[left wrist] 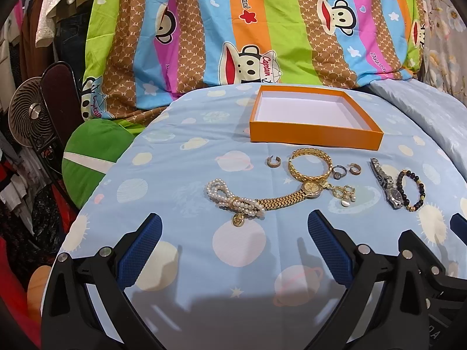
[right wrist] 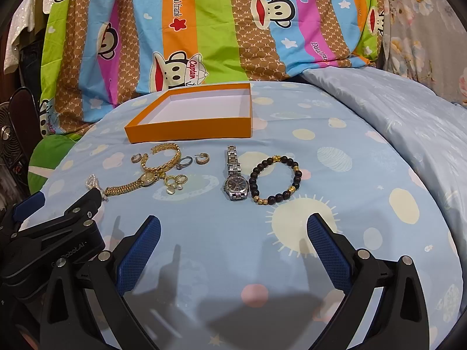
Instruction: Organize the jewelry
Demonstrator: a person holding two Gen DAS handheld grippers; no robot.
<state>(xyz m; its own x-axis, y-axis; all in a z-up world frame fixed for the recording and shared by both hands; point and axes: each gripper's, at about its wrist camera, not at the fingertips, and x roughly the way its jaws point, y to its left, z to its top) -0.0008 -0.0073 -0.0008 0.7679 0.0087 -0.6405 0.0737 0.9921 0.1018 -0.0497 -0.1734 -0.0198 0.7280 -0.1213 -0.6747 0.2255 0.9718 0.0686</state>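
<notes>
An empty orange box (left wrist: pixel 315 137) (right wrist: pixel 189 129) sits on the blue sheet. In front of it lie a pearl strand (left wrist: pixel 230 199), a gold watch (left wrist: pixel 292 197) (right wrist: pixel 137 182), a gold bangle (left wrist: pixel 310 165) (right wrist: pixel 163 157), rings and hoop earrings (left wrist: pixel 340 171) (right wrist: pixel 186 162), a silver watch (left wrist: pixel 386 182) (right wrist: pixel 233 175) and a dark bead bracelet (left wrist: pixel 411 189) (right wrist: pixel 275 179). My left gripper (left wrist: pixel 235 227) is open, just short of the pearls. My right gripper (right wrist: pixel 233 227) is open, just short of the silver watch and bracelet.
A striped cartoon-monkey quilt (left wrist: pixel 248 29) is piled behind the box. A green cushion (left wrist: pixel 93 157), a small fan (left wrist: pixel 29 116) and hanging clothes stand at the left. A pale blue duvet (right wrist: pixel 408 116) lies at the right.
</notes>
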